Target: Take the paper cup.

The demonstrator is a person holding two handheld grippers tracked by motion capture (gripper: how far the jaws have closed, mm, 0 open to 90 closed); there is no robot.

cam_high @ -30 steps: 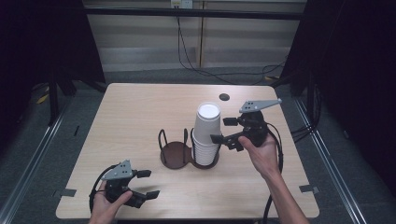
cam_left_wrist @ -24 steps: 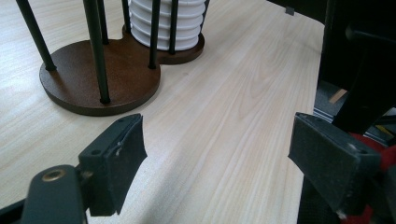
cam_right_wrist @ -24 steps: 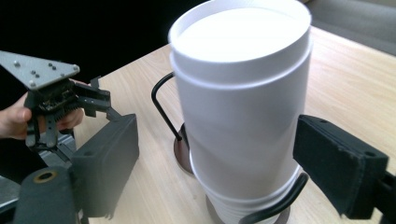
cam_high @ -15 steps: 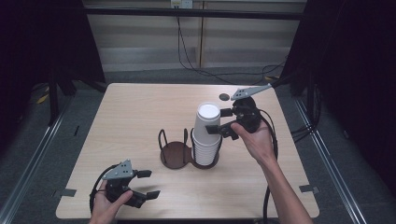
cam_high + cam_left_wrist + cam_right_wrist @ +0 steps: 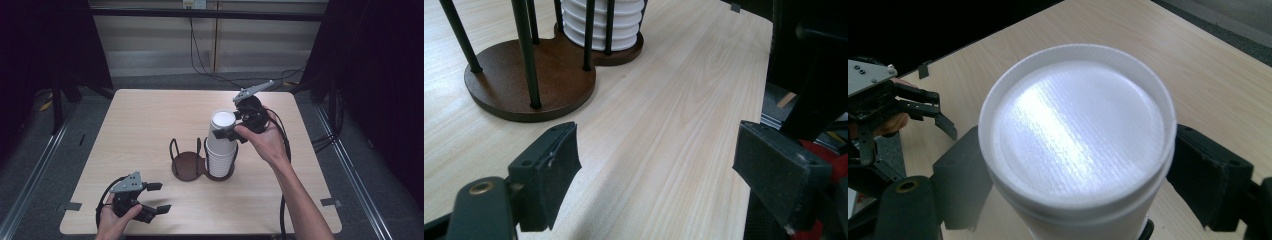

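— Where was the stack of cups when you got to it?

— It stood upside down in the right ring of the brown holder, near the middle of the table, a little toward the right edge; my right gripper was at the top cup, one jaw on each side of it; whether the pads pressed I couldn't tell.

— And your other one?

— My left gripper sat by the front left corner, jaws apart and holding nothing.

— How did you expect the cups to handle?

— Light, thin and easily crushed, I judged; nested ones might stick and lift together; I'd take the top cup just below its upturned base, gently.

— The surroundings?

— A pale, smooth wood-grain top; dark curtains at both sides; cables along the far wall.
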